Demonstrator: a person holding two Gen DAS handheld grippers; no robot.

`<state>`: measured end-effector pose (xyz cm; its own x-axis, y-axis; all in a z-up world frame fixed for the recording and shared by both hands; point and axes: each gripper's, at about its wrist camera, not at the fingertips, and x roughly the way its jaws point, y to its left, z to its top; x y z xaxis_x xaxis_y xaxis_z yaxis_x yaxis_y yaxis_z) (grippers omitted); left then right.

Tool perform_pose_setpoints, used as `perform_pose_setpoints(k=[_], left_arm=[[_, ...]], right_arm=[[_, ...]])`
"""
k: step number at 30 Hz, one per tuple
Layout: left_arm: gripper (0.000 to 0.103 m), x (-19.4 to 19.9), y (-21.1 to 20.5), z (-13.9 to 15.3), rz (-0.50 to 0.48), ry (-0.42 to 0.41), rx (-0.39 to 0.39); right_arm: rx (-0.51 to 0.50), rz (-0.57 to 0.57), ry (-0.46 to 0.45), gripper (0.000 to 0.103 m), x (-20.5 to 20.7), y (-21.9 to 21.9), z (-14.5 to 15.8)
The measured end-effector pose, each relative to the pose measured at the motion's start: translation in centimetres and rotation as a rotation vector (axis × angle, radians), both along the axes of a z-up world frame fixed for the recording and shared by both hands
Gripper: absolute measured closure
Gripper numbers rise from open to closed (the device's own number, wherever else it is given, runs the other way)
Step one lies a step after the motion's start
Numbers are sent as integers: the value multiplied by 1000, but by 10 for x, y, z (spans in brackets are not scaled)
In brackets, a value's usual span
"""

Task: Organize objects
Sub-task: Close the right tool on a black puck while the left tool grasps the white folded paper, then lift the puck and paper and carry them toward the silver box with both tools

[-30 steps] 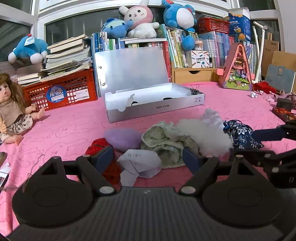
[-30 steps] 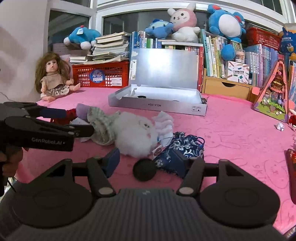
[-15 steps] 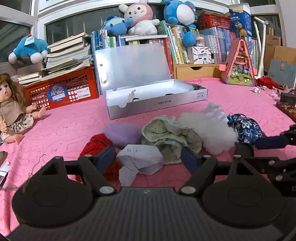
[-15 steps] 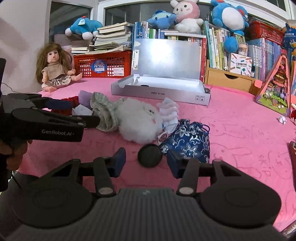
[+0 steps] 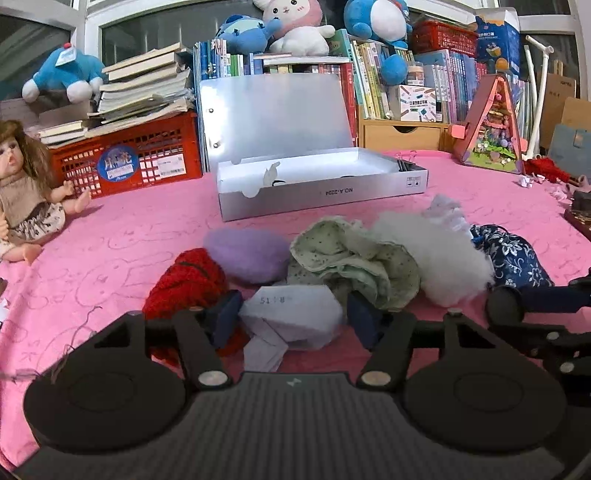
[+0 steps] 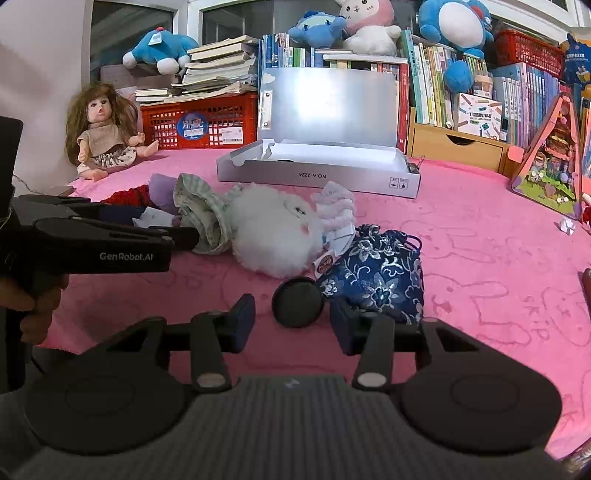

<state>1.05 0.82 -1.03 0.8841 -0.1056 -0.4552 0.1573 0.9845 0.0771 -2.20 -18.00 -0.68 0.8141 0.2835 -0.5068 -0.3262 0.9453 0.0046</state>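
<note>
An open silver box (image 5: 321,184) (image 6: 317,173) stands on the pink cloth behind a row of soft things. My left gripper (image 5: 293,319) is open around a folded white paper (image 5: 291,314), its fingertips (image 5: 225,317) beside the red knitted item (image 5: 184,280). Behind lie a purple felt piece (image 5: 247,251), a green dotted cloth (image 5: 351,258) and a white fluffy toy (image 5: 436,251) (image 6: 273,229). My right gripper (image 6: 291,321) is open around a black round lid (image 6: 298,302), next to the blue floral pouch (image 6: 376,277) (image 5: 513,258).
A doll (image 6: 99,129) sits at the left. A red crate (image 5: 125,162) with books, a bookshelf with plush toys (image 5: 295,26), a wooden drawer (image 6: 461,147) and a triangular toy house (image 6: 554,155) line the back.
My left gripper has come forward and its jaws now flank the white paper. My right gripper has moved forward and narrowed around the black lid.
</note>
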Motion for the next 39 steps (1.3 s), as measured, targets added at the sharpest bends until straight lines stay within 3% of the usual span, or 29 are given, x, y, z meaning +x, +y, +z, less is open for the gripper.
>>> perform_pose_setpoints(k=[6,8,21,39], left_arm=[[39,0,-2,-1,5,-8,9],[40,-1,-2,0,9,-9,3],[48,-14,-5,16,-15,-14,-37],[49,-30,-25,28,-98,-17,-52]], right_arm=[[-1,7,-2,58,1,3,-1],[0,11,0,68,1,3,-1],[68,21,7,68,0,-2,8],[114,19,-6,68,-1,-6,17]])
